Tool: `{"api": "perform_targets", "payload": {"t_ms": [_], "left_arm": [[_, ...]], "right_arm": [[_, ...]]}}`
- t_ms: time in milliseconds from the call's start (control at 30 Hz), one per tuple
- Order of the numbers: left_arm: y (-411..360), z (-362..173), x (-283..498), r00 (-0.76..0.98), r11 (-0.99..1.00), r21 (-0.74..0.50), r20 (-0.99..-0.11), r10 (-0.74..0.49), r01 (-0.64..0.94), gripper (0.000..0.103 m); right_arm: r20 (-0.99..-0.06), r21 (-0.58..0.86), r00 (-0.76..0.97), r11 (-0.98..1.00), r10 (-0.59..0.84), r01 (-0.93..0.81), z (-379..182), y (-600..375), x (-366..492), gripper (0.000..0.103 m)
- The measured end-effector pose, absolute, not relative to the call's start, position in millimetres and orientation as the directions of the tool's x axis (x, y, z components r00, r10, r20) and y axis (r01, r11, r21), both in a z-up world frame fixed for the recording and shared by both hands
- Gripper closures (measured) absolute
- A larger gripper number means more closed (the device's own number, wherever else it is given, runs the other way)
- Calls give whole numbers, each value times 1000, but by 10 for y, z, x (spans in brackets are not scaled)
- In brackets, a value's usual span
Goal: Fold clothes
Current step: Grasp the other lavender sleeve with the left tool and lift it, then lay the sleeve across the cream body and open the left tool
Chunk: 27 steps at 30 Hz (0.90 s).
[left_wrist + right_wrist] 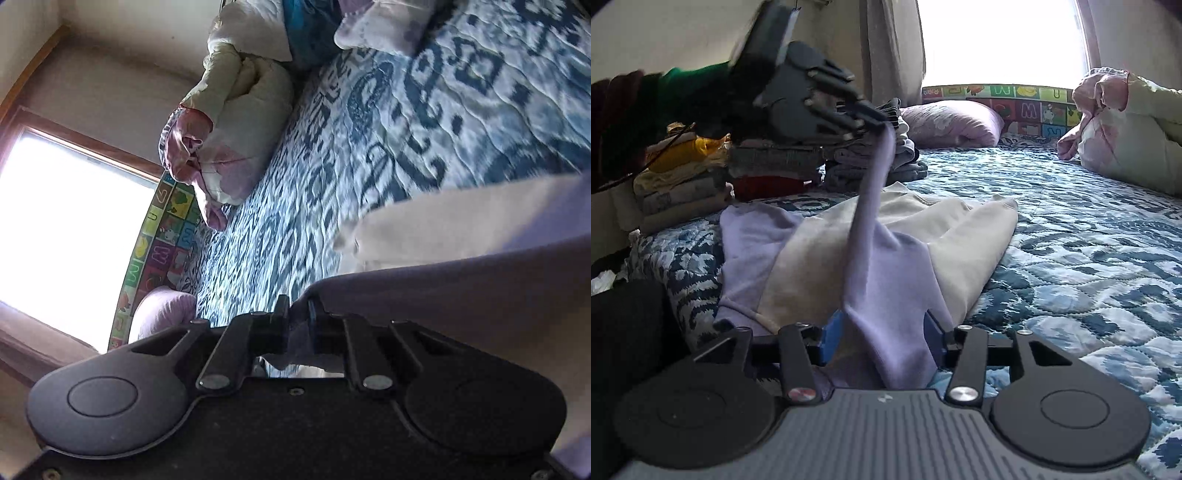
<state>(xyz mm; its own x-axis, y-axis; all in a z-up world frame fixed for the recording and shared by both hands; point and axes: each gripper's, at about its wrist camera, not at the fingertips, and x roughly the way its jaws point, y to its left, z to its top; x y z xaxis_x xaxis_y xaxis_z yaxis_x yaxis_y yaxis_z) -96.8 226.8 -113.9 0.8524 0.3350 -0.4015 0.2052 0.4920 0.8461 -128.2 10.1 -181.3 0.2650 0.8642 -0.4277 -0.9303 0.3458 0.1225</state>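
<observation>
A lavender and cream sweatshirt (820,251) lies spread on the blue patterned bedspread (1071,240). My left gripper (882,123) hangs above it at the upper left, shut on a long lavender strip of the garment that it holds pulled up taut. In the left wrist view the same gripper (299,312) pinches lavender cloth, and the sweatshirt (461,273) stretches off to the right. My right gripper (882,336) rests low at the garment's near edge. Its blue pads (831,339) stand apart, with a loose fold of lavender cloth between them.
Stacks of folded clothes (768,166) line the far left of the bed. A lavender pillow (956,122) and a colourful alphabet mat (1027,103) sit under the bright window. A rolled comforter (1126,140) lies at the right. A dark shape fills the near left corner.
</observation>
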Motion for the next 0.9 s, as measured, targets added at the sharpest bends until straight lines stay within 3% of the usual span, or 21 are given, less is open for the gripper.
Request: {"api": "perform_targets", "payload": {"t_ms": [300, 900], "left_arm": [[2168, -1270, -385, 846, 495, 837, -426, 319, 235, 94], [1950, -1721, 314, 760, 445, 787, -580, 295, 428, 94]], "right_arm": [[-447, 153, 219, 316, 867, -936, -1852, 80, -1252, 70], [-486, 214, 169, 304, 857, -928, -1932, 117, -1156, 69]]}}
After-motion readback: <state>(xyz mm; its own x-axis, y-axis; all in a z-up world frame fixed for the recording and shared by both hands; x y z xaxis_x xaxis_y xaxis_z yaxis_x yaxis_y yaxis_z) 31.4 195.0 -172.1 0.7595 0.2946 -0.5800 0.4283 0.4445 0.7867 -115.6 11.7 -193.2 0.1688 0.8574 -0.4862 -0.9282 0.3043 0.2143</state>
